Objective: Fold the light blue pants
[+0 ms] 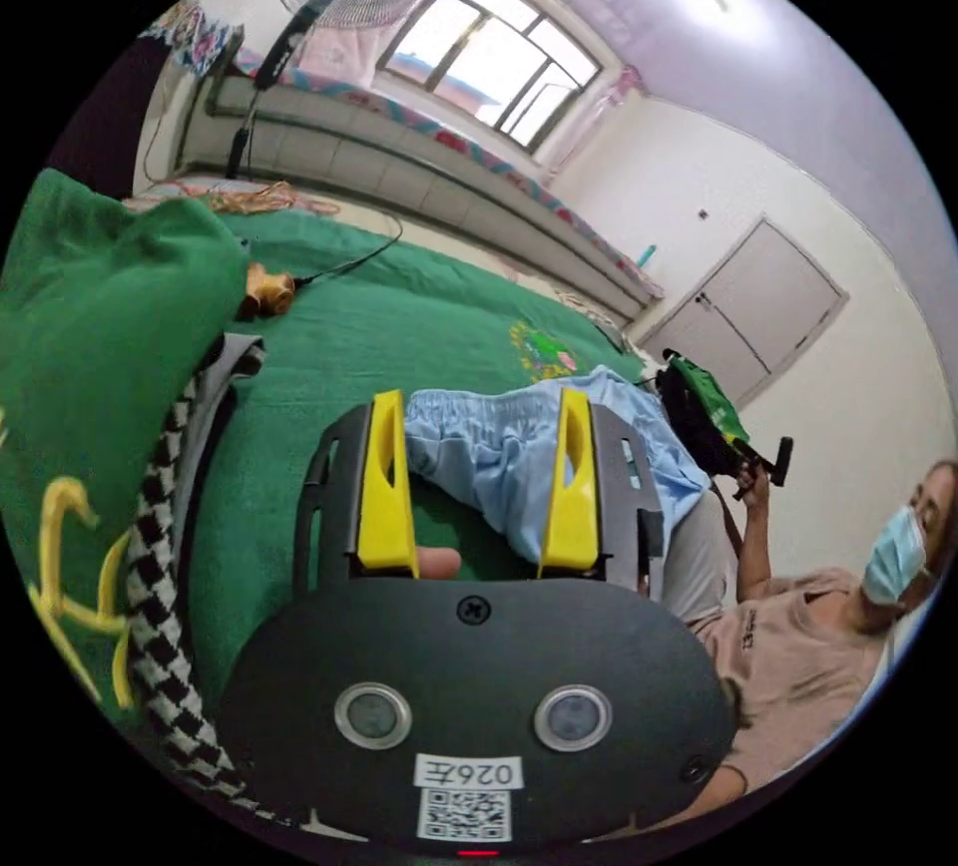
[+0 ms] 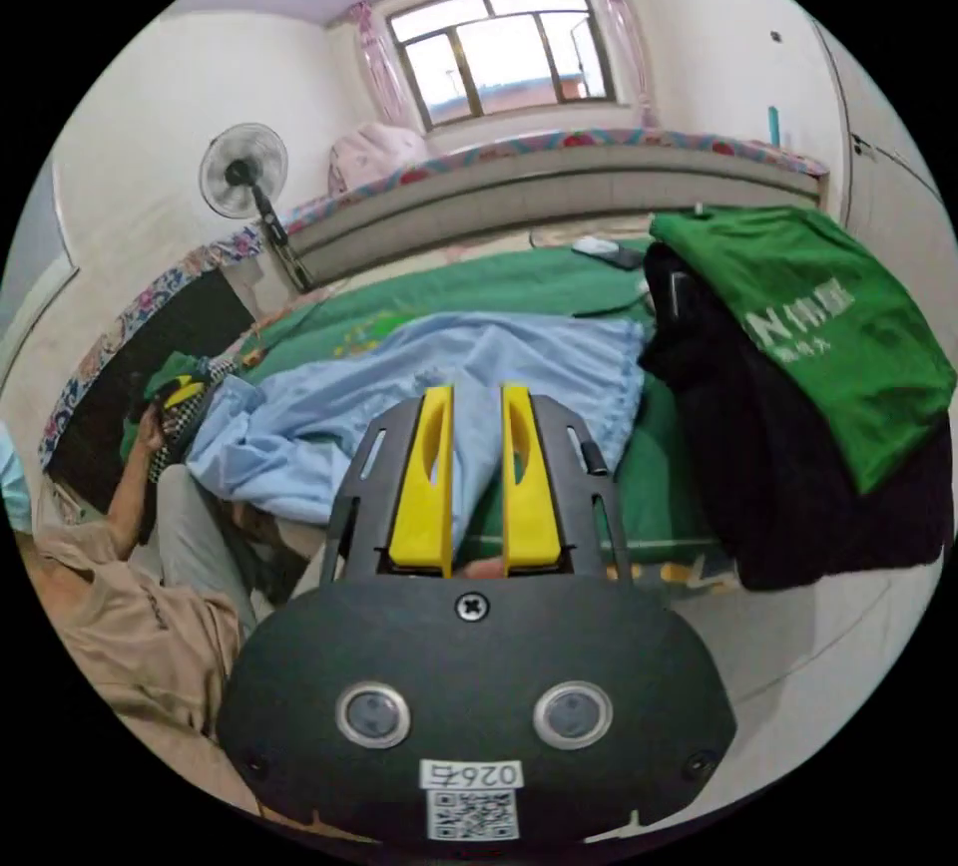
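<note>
Item: light blue pants (image 2: 419,377), lay spread and rumpled across the green bed cover (image 1: 399,327); the gathered waistband end faced the left gripper, and one part trailed off the bed edge toward the person's lap in the right gripper view.

Left gripper (image 1: 482,407): yellow jaws stood wide apart, hovering before the waistband; cloth showed between them, but neither jaw pressed on it.

Right gripper (image 2: 475,397): jaws stood narrow, a slim gap between them, held above the pants; whether any cloth was caught there could not be told, and it looked empty.

Person: seated beside the bed, one hand (image 1: 755,480) raised holding the other tool.

Neighbouring goods: a green shirt (image 2: 828,327) draped over a dark pile (image 2: 738,447) just beside the pants' far hem; a checkered cloth (image 1: 160,597) and a green bundle (image 1: 90,327) at the other side; a standing fan (image 2: 242,173) by the wall; a window (image 2: 499,48) beyond.

Stage, judged: fold not yet begun; pants still unsmoothed.

Risk one: a grasp taken on a single layer of the waistband would probably lift the front only, leaving the back bunched and the fold crooked.

Risk two: the trailing part might drag the garment off the bed once one end was raised.

Risk three: sweeping the hem over could snag the dark pile or pull the green shirt along.
</note>
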{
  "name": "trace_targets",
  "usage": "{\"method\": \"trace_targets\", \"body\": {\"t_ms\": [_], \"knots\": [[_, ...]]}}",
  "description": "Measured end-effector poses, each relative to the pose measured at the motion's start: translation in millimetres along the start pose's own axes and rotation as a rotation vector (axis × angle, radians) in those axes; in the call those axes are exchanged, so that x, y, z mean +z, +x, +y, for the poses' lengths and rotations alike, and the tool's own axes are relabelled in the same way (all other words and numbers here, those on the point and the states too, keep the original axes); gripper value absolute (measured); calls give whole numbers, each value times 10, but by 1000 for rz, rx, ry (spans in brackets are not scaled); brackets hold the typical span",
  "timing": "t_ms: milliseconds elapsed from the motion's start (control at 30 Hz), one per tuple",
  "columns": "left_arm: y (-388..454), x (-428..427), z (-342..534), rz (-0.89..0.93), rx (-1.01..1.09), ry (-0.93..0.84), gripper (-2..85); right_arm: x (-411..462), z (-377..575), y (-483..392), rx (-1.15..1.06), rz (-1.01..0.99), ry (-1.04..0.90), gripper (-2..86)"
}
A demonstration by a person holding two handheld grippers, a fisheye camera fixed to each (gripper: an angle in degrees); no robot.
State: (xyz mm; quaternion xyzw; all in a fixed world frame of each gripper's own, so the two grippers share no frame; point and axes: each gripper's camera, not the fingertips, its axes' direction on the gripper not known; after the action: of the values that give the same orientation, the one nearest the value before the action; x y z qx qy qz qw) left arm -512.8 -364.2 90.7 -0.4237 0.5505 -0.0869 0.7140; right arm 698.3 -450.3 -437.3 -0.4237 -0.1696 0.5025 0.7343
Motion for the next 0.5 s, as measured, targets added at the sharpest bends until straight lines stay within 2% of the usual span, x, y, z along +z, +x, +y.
{"method": "trace_targets", "body": {"t_ms": [100,167,200,233,267,300,333,367,433,500], "knots": [[-178,633,-353,-21,-101,-216,232,422,-473,-436,-131,-74,-34,26],[-311,1158,-493,9,-149,-432,179,774,-711,-619,-182,-27,-82,9],[-316,1259,-516,-4,-140,-486,147,1010,-849,-659,-177,23,-100,-1],[-284,1345,-577,-91,-96,-541,82,1123,-917,-652,-159,38,-110,-2],[-212,1360,-660,-75,-39,-555,73,1325,-1047,-600,-105,21,-129,-6],[-162,1319,-703,-77,-11,-531,68,1508,-1171,-520,-40,-58,-150,-7],[5,1073,-771,-109,87,-362,65,1587,-1224,-476,-7,-113,-155,-8],[182,709,-744,-135,184,-113,64,1722,-1307,-397,56,-235,-145,-8],[275,226,-586,-145,236,191,71,1911,-1382,-326,118,-382,-120,-9],[169,-56,-473,-169,215,303,98,2190,-1397,-358,135,-417,-129,-10]]}}
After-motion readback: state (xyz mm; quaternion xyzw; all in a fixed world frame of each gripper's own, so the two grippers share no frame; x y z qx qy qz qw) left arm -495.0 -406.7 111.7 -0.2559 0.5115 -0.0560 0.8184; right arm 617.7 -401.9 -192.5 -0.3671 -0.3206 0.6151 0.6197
